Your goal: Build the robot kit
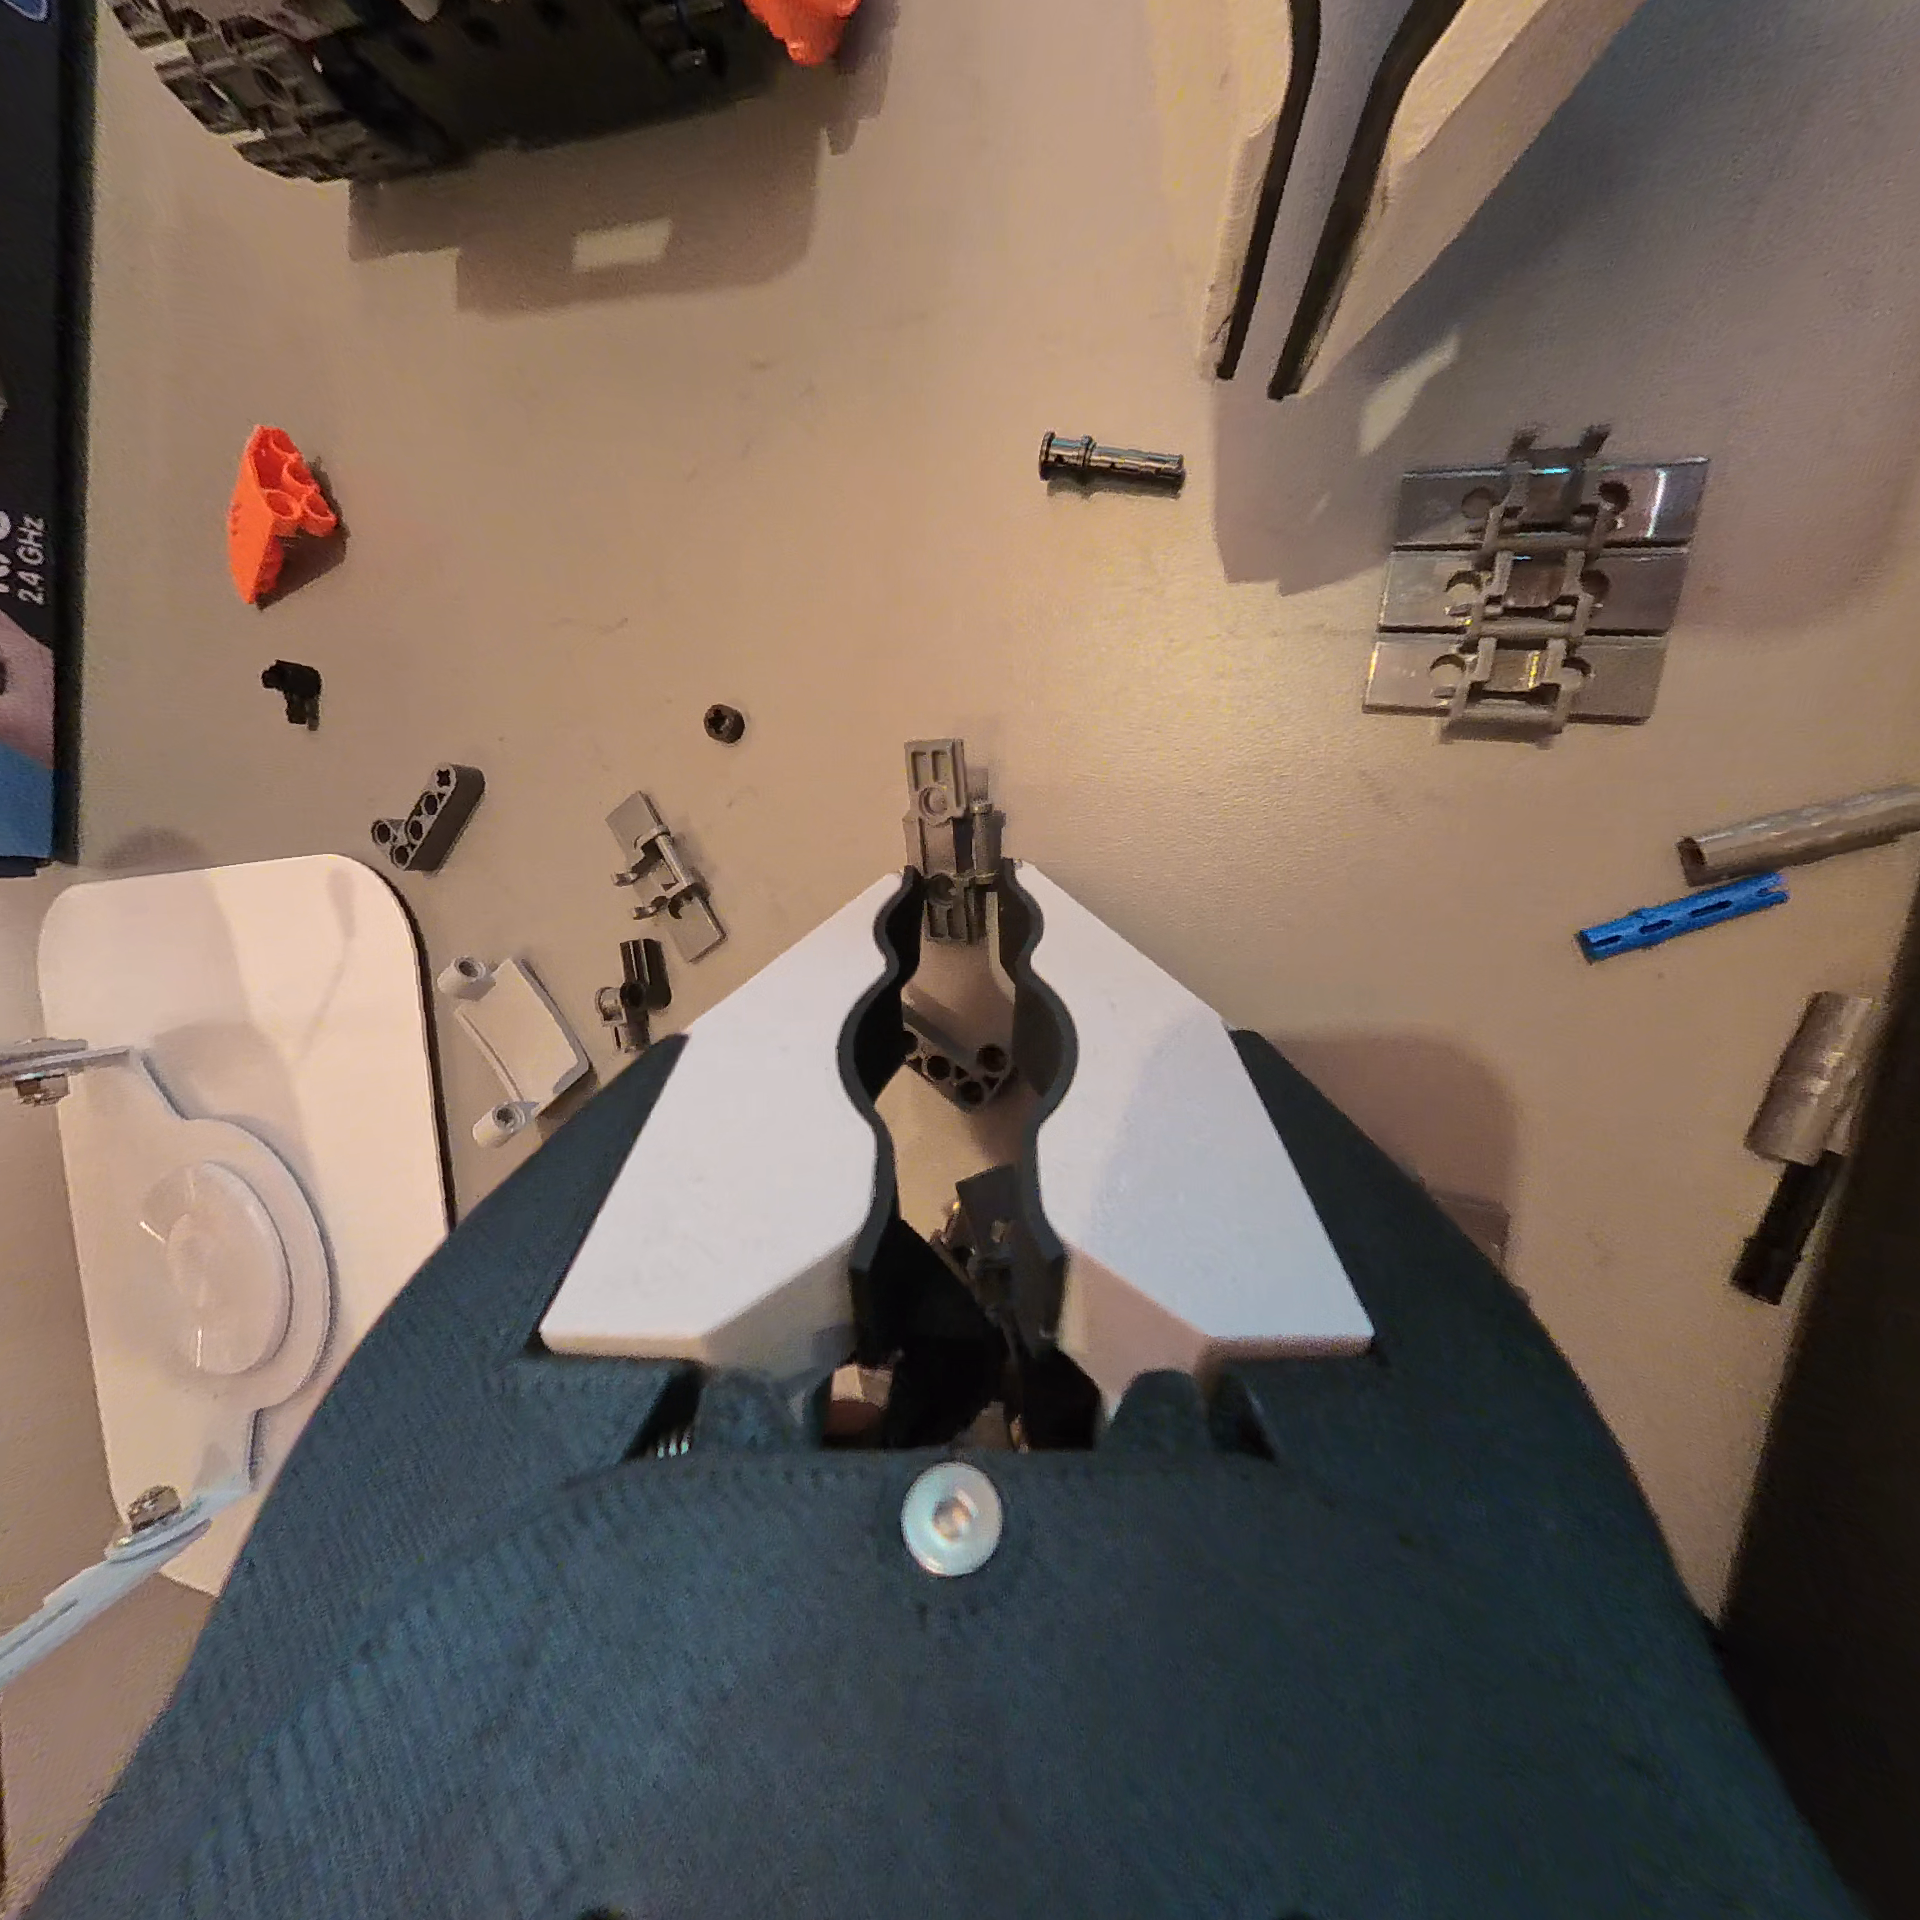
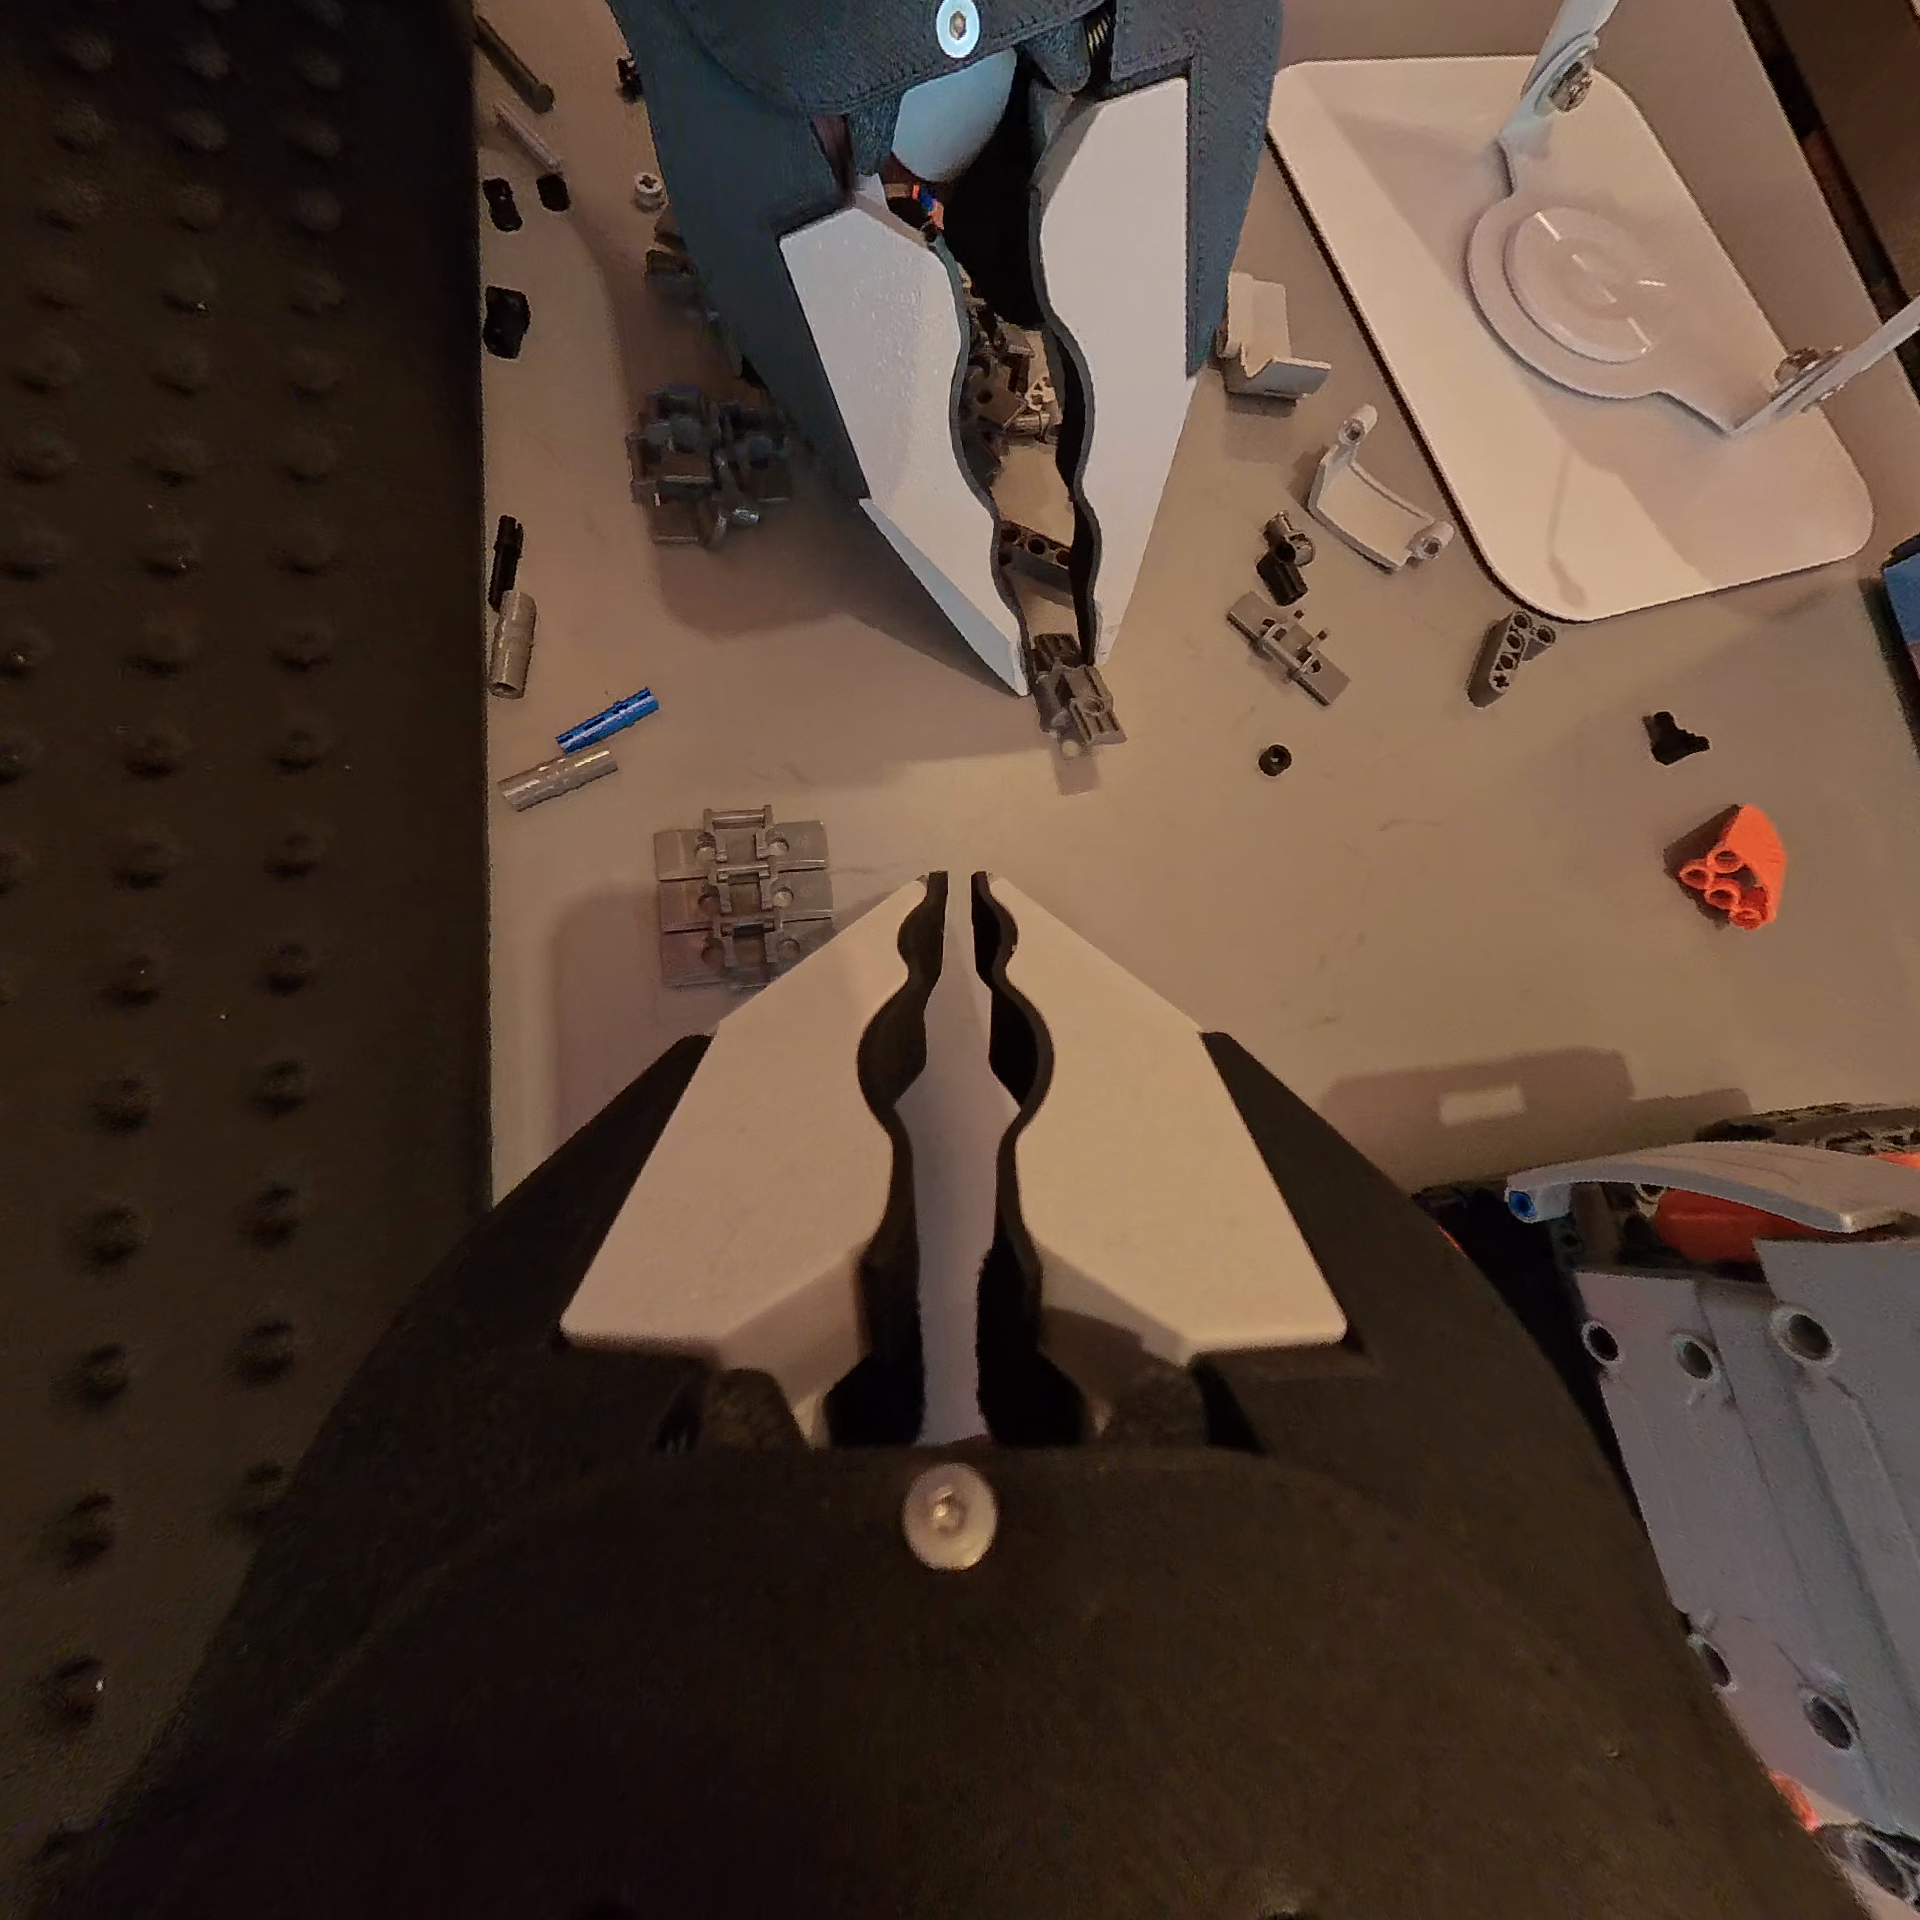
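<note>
Left gripper [image 1: 951, 883]: fingers closed on a grey track link [image 1: 948, 831], tips low over the beige table [image 1: 831, 499].
Right gripper [image 2: 958, 883]: nearly closed, a thin slit between the tips, holding nothing, just beside the three-link track section [image 2: 740, 904].
Toy vehicle [image 2: 1766, 1403]: cut off at the frame edge.
White base plate [image 2: 1558, 436]: partly cut off.
Bare table lies between the two grippers.
</note>
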The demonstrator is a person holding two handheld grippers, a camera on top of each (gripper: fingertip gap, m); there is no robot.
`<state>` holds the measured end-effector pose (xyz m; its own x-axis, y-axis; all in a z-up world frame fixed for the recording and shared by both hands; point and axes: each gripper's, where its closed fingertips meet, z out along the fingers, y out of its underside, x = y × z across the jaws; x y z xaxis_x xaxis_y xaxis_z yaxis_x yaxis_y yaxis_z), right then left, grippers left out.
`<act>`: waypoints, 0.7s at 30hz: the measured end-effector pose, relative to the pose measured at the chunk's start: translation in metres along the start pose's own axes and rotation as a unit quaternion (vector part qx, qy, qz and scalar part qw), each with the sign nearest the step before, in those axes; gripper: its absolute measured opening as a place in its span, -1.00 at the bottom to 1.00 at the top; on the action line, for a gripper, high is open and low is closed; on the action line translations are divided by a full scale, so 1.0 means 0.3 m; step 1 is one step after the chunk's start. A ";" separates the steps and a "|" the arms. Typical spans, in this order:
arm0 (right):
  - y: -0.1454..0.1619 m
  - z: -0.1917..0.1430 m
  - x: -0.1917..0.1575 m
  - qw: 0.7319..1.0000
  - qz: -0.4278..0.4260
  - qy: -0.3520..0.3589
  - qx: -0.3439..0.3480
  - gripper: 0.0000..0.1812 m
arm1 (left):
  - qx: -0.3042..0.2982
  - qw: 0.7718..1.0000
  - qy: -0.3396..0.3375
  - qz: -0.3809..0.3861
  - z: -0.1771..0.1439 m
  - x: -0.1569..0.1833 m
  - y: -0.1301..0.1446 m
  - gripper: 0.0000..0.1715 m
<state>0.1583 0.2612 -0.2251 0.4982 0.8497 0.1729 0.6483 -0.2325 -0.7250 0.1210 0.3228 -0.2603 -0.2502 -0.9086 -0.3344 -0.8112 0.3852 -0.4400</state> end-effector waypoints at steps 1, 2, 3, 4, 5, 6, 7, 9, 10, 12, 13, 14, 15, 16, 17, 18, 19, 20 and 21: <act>0.001 0.001 0.003 1.000 0.001 0.002 0.000 -0.97 | 0.001 1.000 -0.002 -0.004 0.000 0.000 -0.001 -0.85; 0.001 0.002 0.005 1.000 0.001 0.002 0.001 -0.97 | 0.004 1.000 -0.004 -0.011 0.001 0.000 -0.003 -0.85; -0.001 0.004 0.006 1.000 0.001 0.003 0.002 -0.97 | 0.009 1.000 0.000 -0.022 0.002 0.003 -0.005 -0.85; -0.002 0.005 0.009 1.000 0.001 0.008 0.004 -0.96 | 0.017 0.999 0.005 -0.035 0.000 0.007 -0.010 -0.85; -0.004 0.005 0.012 1.000 0.000 0.012 0.005 -0.94 | 0.027 0.998 0.014 -0.051 -0.002 0.012 -0.018 -0.85; -0.010 0.006 0.017 1.000 -0.005 0.019 0.009 -0.92 | 0.039 0.997 0.025 -0.066 -0.005 0.020 -0.028 -0.85; -0.019 0.007 0.024 0.999 -0.009 0.031 0.015 -0.91 | 0.057 0.995 0.030 -0.082 -0.012 0.021 -0.044 -0.91; -0.032 0.012 0.035 0.998 -0.016 0.052 0.025 -0.79 | 0.107 0.984 0.060 -0.127 -0.044 0.028 -0.095 -0.91; -0.036 0.015 0.039 0.997 -0.022 0.063 0.028 -0.73 | 0.134 0.977 0.073 -0.150 -0.064 0.026 -0.123 -0.91; -0.044 0.017 0.062 0.994 -0.032 0.099 0.031 -0.55 | 0.188 0.960 0.096 -0.186 -0.106 0.024 -0.178 -0.91; -0.052 0.012 0.076 0.991 -0.041 0.123 0.036 -0.53 | 0.213 0.949 0.109 -0.207 -0.124 0.022 -0.203 -0.91; -0.061 0.008 0.085 0.988 -0.047 0.141 0.040 -0.50 | 0.231 0.939 0.125 -0.223 -0.139 0.026 -0.222 -0.91; -0.075 0.001 0.093 0.985 -0.050 0.157 0.052 -0.46 | 0.252 0.928 0.139 -0.237 -0.156 0.027 -0.243 -0.91; -0.093 -0.009 0.100 0.981 -0.054 0.173 0.066 -0.43 | 0.278 0.913 0.155 -0.254 -0.178 0.026 -0.268 -0.92; -0.110 -0.021 0.113 0.976 -0.062 0.196 0.077 -0.40 | 0.301 0.896 0.178 -0.273 -0.199 0.030 -0.291 -0.92; -0.125 -0.035 0.127 0.969 -0.074 0.221 0.085 -0.40 | 0.324 0.880 0.197 -0.288 -0.219 0.033 -0.313 -0.92; -0.136 -0.046 0.133 0.964 -0.084 0.237 0.090 -0.43 | 0.346 0.865 0.208 -0.299 -0.236 0.029 -0.331 -0.92; -0.146 -0.053 0.133 0.961 -0.090 0.244 0.096 -0.47 | 0.365 0.852 0.215 -0.307 -0.250 0.025 -0.345 -0.92; -0.156 -0.063 0.134 0.957 -0.094 0.254 0.105 -0.54 | 0.376 0.840 0.231 -0.314 -0.262 0.031 -0.357 -0.92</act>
<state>0.1588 0.2974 -0.1715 0.6345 0.5143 0.5770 0.6510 0.0468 -0.7576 0.1639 0.2603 -0.1508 -0.2173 -0.8691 0.4444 -0.3399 -0.3594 -0.8691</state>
